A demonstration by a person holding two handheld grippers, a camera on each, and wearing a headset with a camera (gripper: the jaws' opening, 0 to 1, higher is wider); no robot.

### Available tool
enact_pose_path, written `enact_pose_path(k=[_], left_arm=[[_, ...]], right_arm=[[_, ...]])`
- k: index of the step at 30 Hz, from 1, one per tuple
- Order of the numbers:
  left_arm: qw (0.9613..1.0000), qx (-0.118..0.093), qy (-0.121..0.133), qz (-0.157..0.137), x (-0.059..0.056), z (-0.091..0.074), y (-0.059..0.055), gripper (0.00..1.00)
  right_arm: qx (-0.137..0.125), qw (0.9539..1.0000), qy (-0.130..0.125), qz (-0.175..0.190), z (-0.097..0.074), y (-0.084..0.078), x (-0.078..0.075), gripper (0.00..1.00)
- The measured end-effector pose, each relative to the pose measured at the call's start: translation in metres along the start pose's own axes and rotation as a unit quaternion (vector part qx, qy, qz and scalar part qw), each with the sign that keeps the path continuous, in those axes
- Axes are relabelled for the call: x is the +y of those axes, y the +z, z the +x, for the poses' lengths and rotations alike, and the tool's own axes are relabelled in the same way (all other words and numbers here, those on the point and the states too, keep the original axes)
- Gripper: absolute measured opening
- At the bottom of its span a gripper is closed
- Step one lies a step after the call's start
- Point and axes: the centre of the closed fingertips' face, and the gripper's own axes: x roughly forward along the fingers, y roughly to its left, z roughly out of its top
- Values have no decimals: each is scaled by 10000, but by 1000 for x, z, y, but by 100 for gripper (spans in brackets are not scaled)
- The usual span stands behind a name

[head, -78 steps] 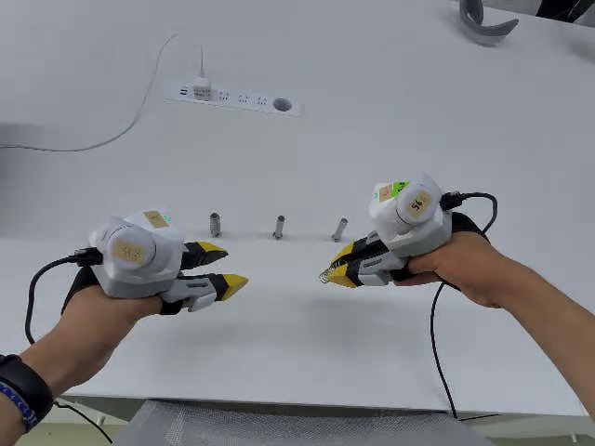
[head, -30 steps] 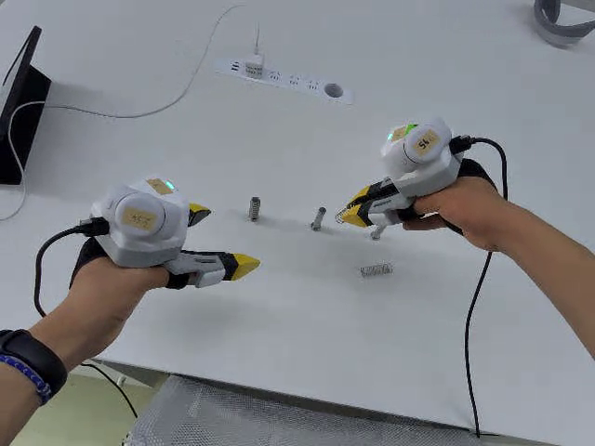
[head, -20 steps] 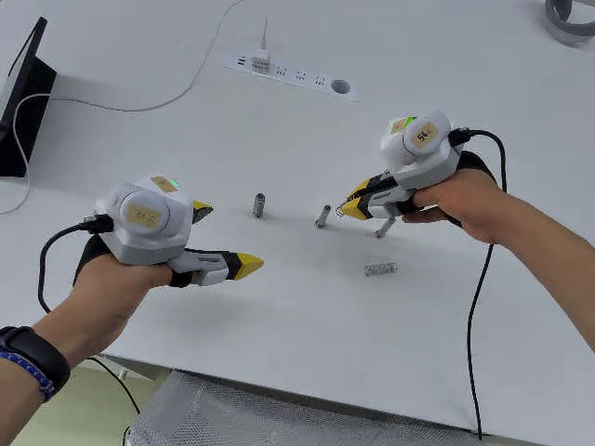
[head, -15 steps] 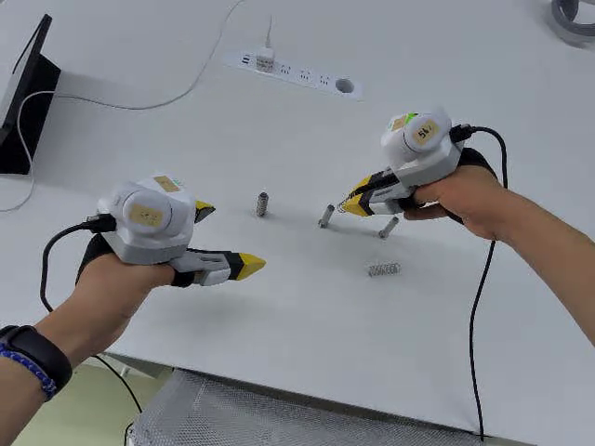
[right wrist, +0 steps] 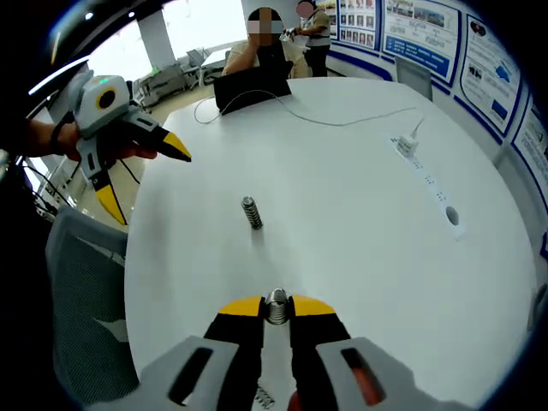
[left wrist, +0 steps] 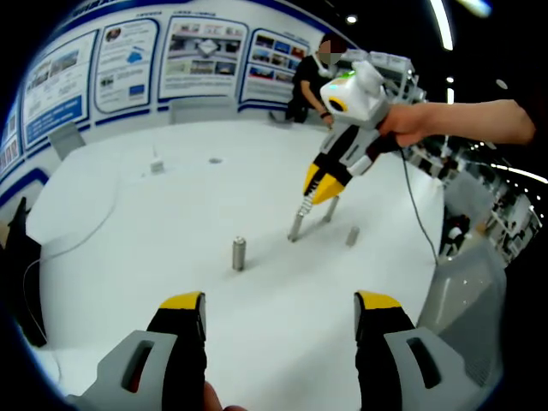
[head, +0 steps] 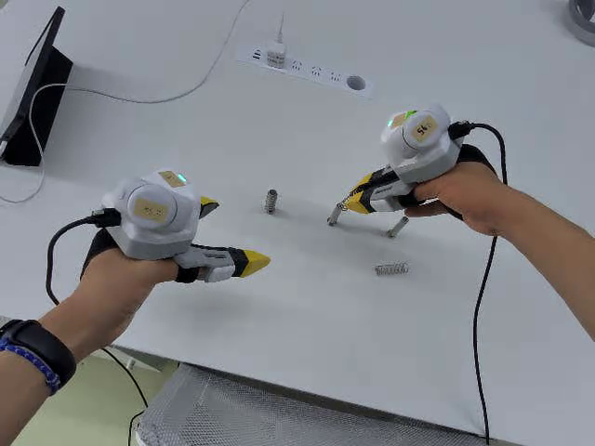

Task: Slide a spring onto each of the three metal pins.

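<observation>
Right gripper view, spring point(right wrist: 276, 306) pinched between fingers point(right wrist: 241, 310)

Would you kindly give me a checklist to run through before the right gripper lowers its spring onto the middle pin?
1. The spring is held in the right gripper: ok, jaws shut on it.
2. It is lined up over the middle pin: cannot tell; its lower end is near the pin's top.
3. The left pin carries its coil: ok.
4. The right pin is bare: ok.
5. A spare spring lies on the table: ok.
6. The left gripper is open, apart from the pins: ok.
</observation>
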Motion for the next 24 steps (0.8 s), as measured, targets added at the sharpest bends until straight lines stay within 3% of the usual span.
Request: enact_pose_path(k=[24], left_arm=[[10000, 50, -75, 8, -7, 2, -5, 71]], right_arm=[[135, 9998, 39, -123, 12, 1, -3, 13]])
